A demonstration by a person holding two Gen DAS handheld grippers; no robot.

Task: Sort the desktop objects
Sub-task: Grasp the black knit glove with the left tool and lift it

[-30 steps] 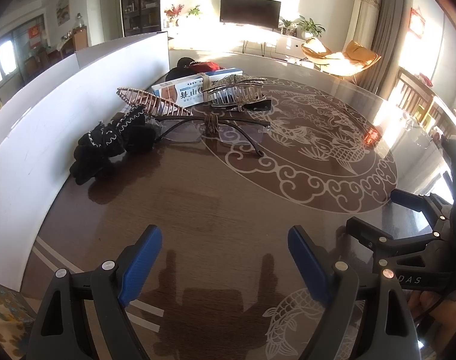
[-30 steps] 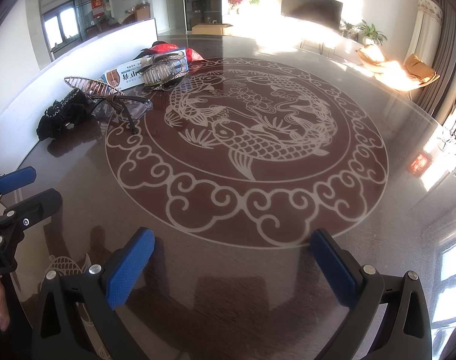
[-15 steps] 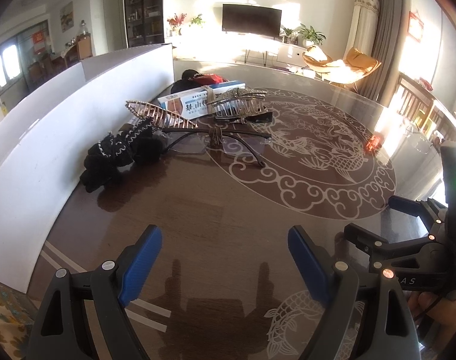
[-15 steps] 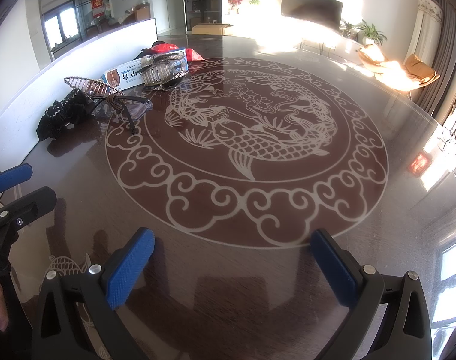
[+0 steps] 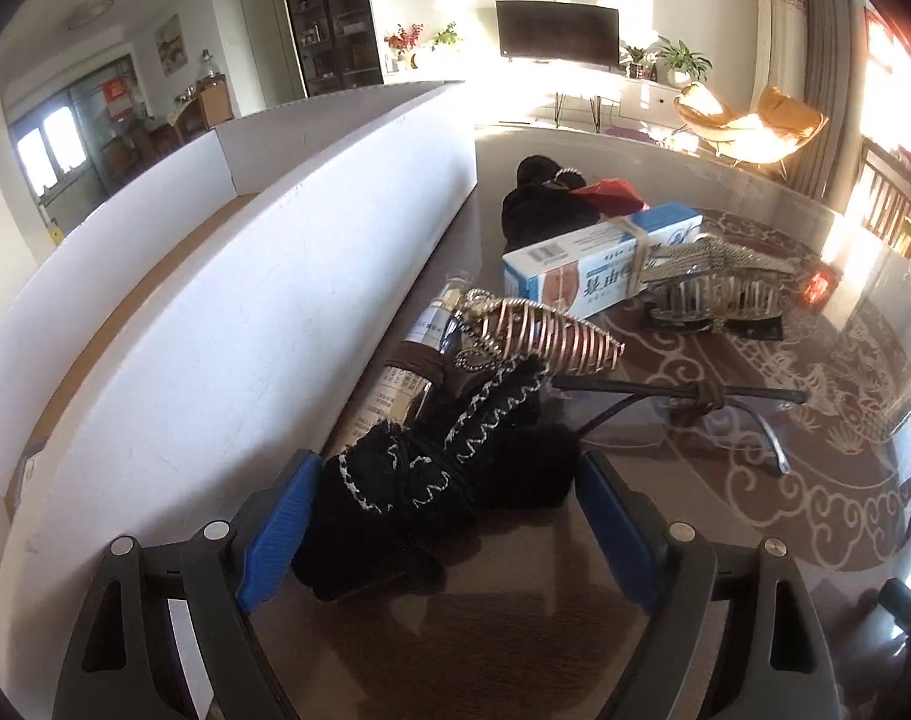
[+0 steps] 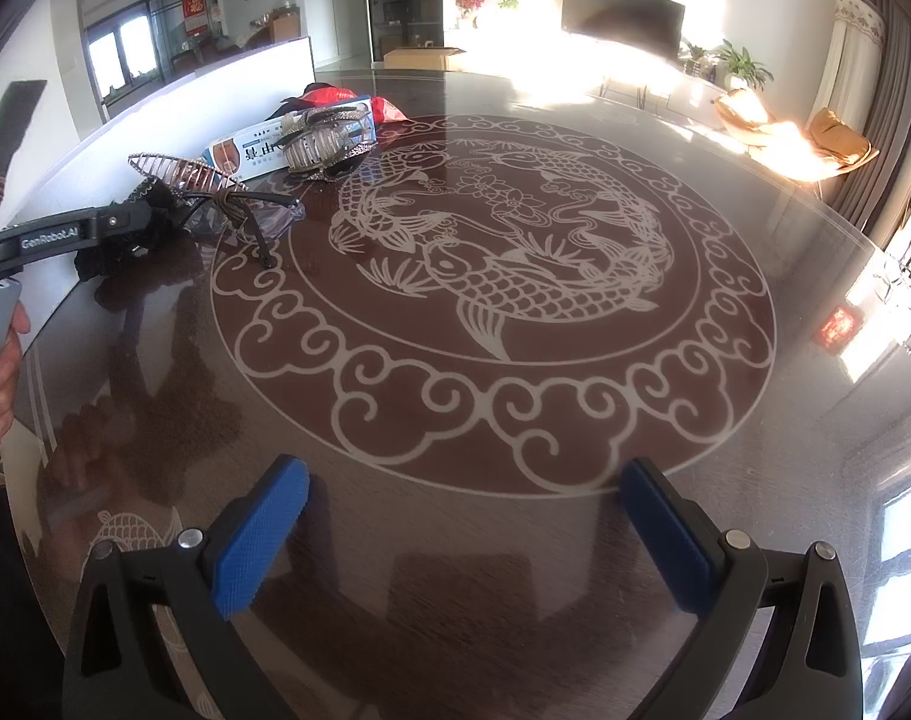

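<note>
Straddling the black scrunchie with left gripper jaws apart, unclamped (long axis slanting away between them); right gripper farther, likewise agape.

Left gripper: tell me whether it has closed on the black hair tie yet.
Open. The left gripper straddles the black hair tie, with a visible gap at the right blue pad; on the left the tie reaches the pad, but nothing is squeezed.
</note>
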